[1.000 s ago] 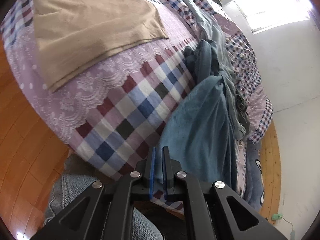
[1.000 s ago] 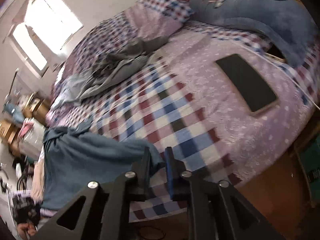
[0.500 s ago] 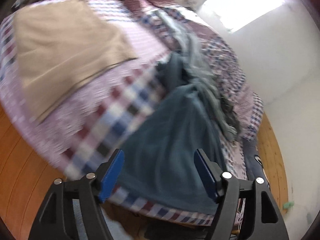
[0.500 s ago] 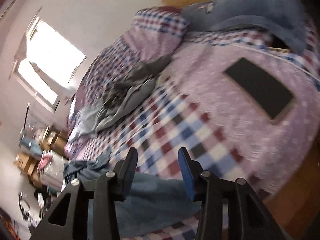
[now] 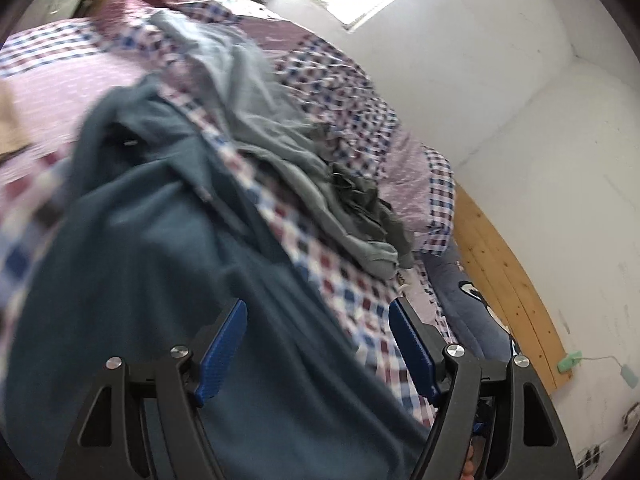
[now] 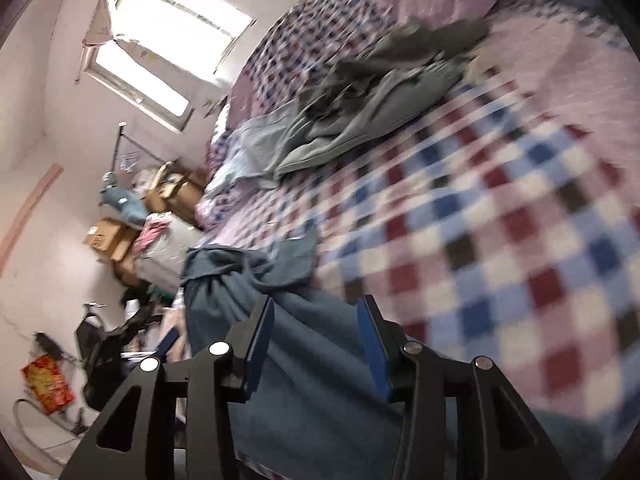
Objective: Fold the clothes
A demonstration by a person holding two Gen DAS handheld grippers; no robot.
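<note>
1. A dark teal garment (image 5: 152, 280) is lying spread over the near part of the bed, its bunched upper end lying farther up the bed and its broad body running down toward the near edge; in the right wrist view the same garment (image 6: 304, 360) is draping over the edge of the mattress.
2. The left gripper (image 5: 318, 344) is hovering over the garment with its blue-padded fingers (image 5: 222, 350) standing wide apart, gripping nothing; whether they are touching the cloth cannot be told.
3. The right gripper (image 6: 316, 344) is likewise holding its fingers (image 6: 372, 356) spread, with the teal cloth showing in the gap between them but not pinched.
4. A heap of grey clothes (image 5: 304, 176) is lying crumpled farther up the bed, beyond the teal garment and apart from it, a paler grey-blue piece (image 6: 256, 148) lying at its end toward the window.
5. The checked and lilac bedspread (image 6: 500, 216) is covering the whole bed beneath everything.
6. A tan cloth (image 5: 10, 120) is just showing at the left edge of the left wrist view.
7. A blue plush cushion (image 5: 472, 300) is sitting by the wooden headboard (image 5: 508, 264).
8. A bright window (image 6: 160, 44) is lighting the room, with cardboard boxes (image 6: 112, 236) stacked below it beside the bed.
</note>
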